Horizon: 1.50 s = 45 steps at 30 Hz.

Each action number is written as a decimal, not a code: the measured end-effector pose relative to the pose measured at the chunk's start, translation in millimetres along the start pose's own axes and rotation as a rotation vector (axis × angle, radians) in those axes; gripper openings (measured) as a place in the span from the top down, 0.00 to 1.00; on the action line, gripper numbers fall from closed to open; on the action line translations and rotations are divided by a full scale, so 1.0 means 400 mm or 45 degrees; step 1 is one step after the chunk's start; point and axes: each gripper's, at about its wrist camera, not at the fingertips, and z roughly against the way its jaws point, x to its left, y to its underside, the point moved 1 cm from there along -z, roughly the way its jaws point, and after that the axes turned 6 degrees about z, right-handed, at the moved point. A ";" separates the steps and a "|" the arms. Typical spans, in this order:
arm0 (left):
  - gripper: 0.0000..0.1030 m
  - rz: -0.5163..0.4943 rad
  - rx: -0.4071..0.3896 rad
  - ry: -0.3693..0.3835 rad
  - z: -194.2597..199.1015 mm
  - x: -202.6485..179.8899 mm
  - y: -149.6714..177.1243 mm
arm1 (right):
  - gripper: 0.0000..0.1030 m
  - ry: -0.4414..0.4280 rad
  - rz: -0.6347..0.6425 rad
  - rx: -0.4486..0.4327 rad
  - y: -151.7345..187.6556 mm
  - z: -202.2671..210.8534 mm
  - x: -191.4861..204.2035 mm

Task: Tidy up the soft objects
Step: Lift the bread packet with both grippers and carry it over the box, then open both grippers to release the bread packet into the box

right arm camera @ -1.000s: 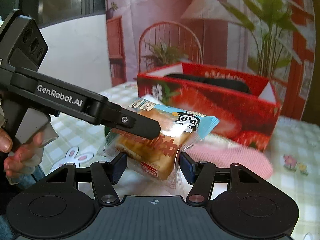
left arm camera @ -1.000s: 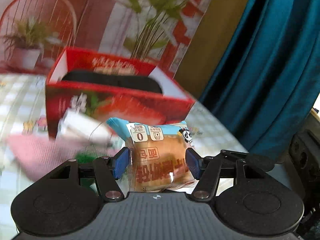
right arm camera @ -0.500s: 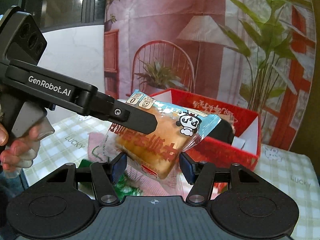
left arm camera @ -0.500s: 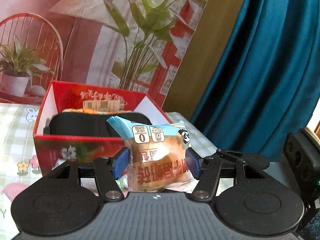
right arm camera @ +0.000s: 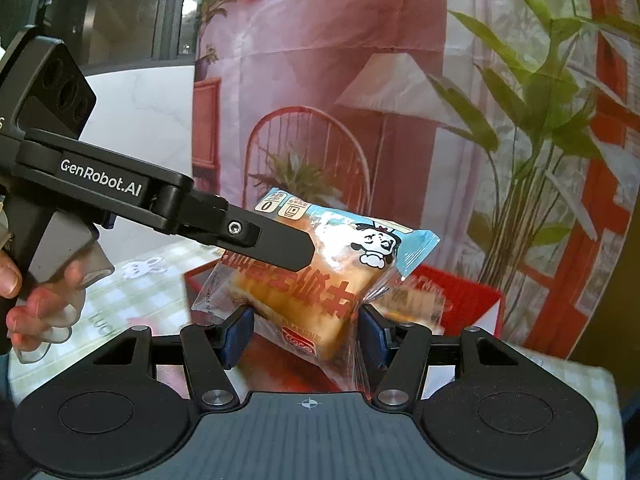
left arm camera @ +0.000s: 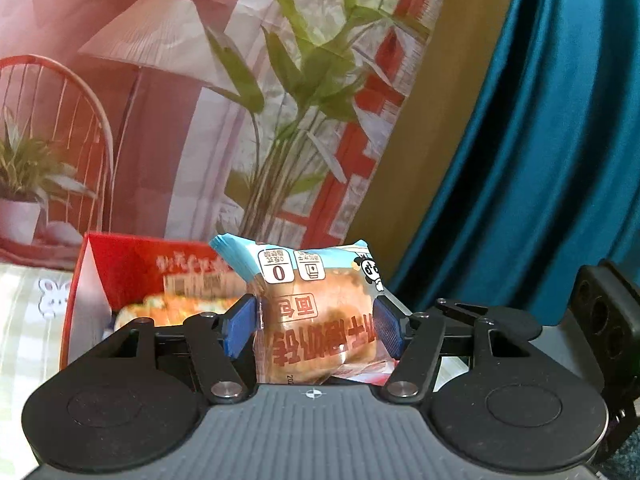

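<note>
Both grippers are on the same bread packet [right arm camera: 316, 276], held in the air near the red box [left arm camera: 132, 276].

Left gripper [left arm camera: 312, 326]: blue pads either side of the packet. The jaws have just opened a little further; the right pad touches the wrapper, while at the left pad I can't tell whether there's contact.

Right gripper [right arm camera: 306, 332]: mid-width, pads pressed on the packet's lower end, wrapper creased at the right pad.

The box sits far side on the checked tablecloth [right arm camera: 148, 300], with other packets inside, blurred. My left hand [right arm camera: 28, 300] wraps the left gripper's handle.
</note>
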 end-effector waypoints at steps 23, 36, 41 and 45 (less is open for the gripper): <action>0.37 0.114 0.187 -0.138 -0.322 0.111 -0.071 | 0.48 0.050 -0.198 0.244 0.022 -0.289 -0.209; 0.30 0.042 0.186 -0.220 -0.296 0.107 -0.074 | 0.56 0.139 -0.216 0.307 0.021 -0.287 -0.218; 0.16 0.006 0.137 -0.256 -0.236 0.087 -0.082 | 0.55 0.163 -0.208 0.270 0.010 -0.236 -0.197; 0.08 -0.036 0.097 -0.300 -0.173 0.071 -0.079 | 0.54 0.194 -0.214 0.224 0.009 -0.181 -0.171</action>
